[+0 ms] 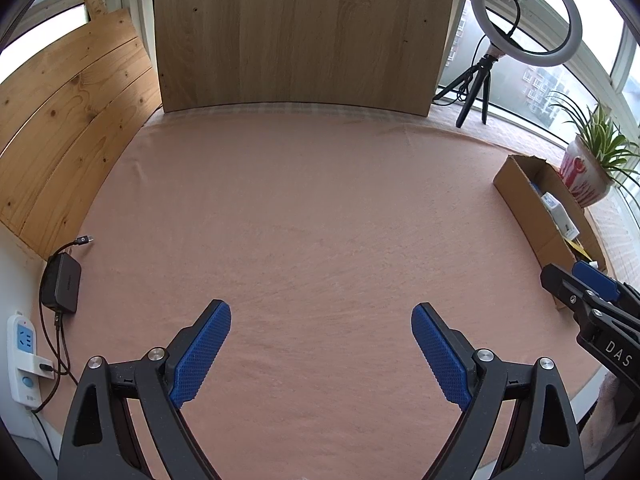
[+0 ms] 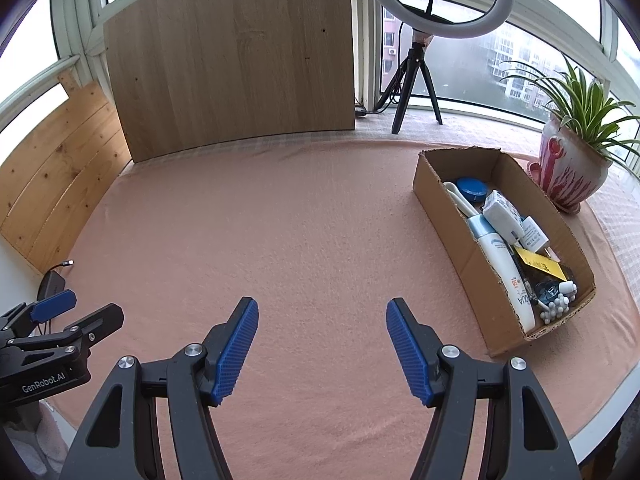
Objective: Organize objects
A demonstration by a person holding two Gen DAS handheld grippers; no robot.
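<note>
A cardboard box [image 2: 448, 216] sits at the right of the pink-clothed table [image 2: 280, 220]. Inside lie a white tube [image 2: 508, 276], a blue round lid [image 2: 472, 190], a white charger [image 2: 534, 234], a yellow packet [image 2: 540, 266] and several other small items. My right gripper [image 2: 322, 344] hovers over bare cloth to the left of the box, open, nothing between its blue pads. My left gripper [image 1: 320, 354] stands open too, over the near middle of the cloth [image 1: 312, 220], holding nothing. Each gripper shows in the other's view: the right gripper [image 1: 576, 280] and the left gripper [image 2: 76, 312]. The box [image 1: 532, 208] shows at the right edge.
A light wooden board [image 2: 236, 68] stands upright at the back, pine planks [image 1: 68, 120] along the left. A ring light on a tripod [image 2: 432, 8] and a potted plant [image 2: 568, 168] stand back right. A black adapter [image 1: 62, 286] and a power strip [image 1: 24, 356] lie at the left edge.
</note>
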